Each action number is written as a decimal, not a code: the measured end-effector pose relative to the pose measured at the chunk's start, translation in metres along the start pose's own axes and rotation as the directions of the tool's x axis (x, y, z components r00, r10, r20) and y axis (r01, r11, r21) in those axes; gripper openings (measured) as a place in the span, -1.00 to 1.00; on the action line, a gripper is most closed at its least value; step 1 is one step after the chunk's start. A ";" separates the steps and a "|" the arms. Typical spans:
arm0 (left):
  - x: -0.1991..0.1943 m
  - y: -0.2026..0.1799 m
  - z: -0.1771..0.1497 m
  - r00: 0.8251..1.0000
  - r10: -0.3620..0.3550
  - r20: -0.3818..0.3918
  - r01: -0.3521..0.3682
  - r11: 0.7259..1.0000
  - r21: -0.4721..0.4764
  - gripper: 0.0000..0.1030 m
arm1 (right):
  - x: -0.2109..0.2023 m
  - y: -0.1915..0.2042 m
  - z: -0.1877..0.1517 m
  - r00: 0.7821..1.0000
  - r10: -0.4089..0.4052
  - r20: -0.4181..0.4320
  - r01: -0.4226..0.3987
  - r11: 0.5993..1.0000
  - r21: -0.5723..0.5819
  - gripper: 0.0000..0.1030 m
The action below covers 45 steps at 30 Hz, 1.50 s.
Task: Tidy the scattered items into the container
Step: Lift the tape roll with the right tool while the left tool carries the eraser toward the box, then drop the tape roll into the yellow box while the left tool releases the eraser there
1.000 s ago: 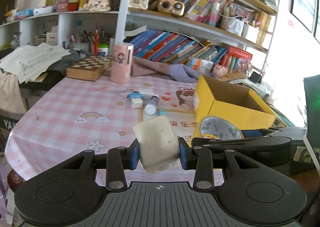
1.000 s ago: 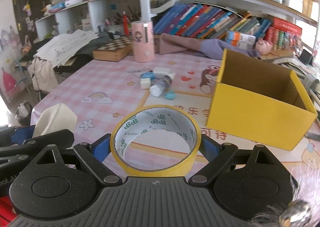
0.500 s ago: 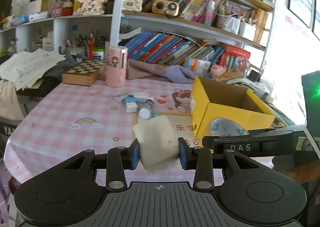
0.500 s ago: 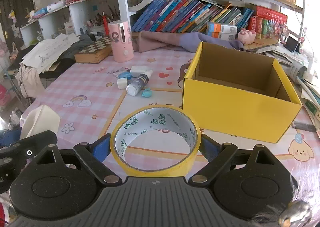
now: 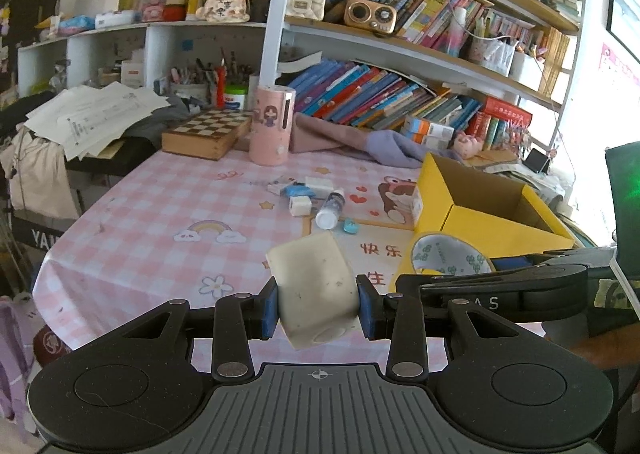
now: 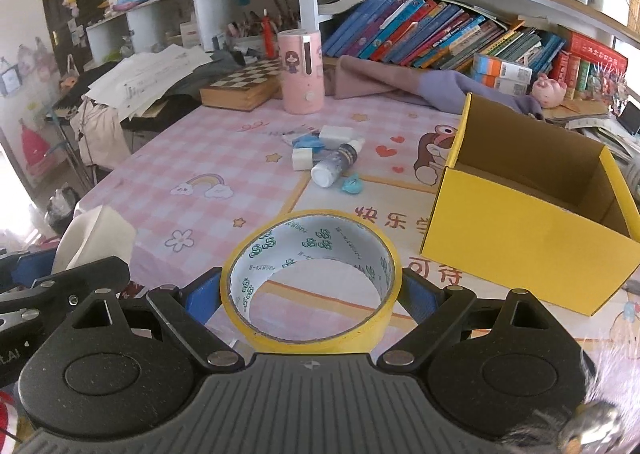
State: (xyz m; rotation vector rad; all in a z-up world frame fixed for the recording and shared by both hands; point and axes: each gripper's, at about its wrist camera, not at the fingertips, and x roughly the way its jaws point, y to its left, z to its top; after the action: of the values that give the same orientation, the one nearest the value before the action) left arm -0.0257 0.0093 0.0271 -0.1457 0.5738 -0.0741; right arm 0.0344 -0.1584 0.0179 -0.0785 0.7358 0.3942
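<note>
Checked table (image 6: 192, 158): box (image 6: 520, 238), perhaps bottle (image 6: 334, 164).

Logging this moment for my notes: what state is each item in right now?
Left tongs: shut on white block, held aloft.
Right tongs: shut on tape roll, held aloft.
Yellow box: open, upright, looks empty.
Small bottle: lying on its side.
Pink canister: upright.

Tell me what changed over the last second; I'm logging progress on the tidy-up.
Little changed. The left gripper stays shut on the white block and the right gripper on the yellow tape roll. Both views swung toward the yellow box and partly back. Nothing was released; the small bottle and erasers lie where they were.
</note>
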 end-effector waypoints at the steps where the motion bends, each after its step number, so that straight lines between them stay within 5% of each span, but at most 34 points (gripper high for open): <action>1: 0.001 -0.001 0.000 1.000 -0.007 -0.002 0.007 1.000 0.006 -0.29 | -0.001 0.000 -0.001 1.000 -0.004 0.000 0.004 1.000 0.005 0.76; 11: 0.023 -0.030 0.009 0.986 -0.164 -0.037 0.167 0.977 0.132 -0.29 | -0.019 -0.038 -0.013 0.990 -0.142 0.020 0.138 0.979 0.154 0.76; 25: 0.054 -0.080 0.015 0.931 -0.348 -0.112 0.365 0.897 0.248 -0.29 | -0.054 -0.099 -0.040 0.937 -0.350 -0.002 0.327 0.872 0.364 0.76; 33: 0.073 -0.101 0.030 0.915 -0.386 -0.113 0.402 0.873 0.274 -0.29 | -0.059 -0.118 -0.031 0.912 -0.408 0.037 0.366 0.852 0.375 0.76; 45: 0.106 -0.126 0.065 0.917 -0.395 -0.060 0.393 0.863 0.317 -0.29 | -0.047 -0.157 0.007 0.892 -0.429 0.143 0.359 0.864 0.352 0.76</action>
State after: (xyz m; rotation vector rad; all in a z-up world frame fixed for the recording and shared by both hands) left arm 0.0951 -0.1188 0.0445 0.0601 0.5099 -0.5665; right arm 0.0667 -0.3173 0.0438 0.1162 0.5390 -0.1154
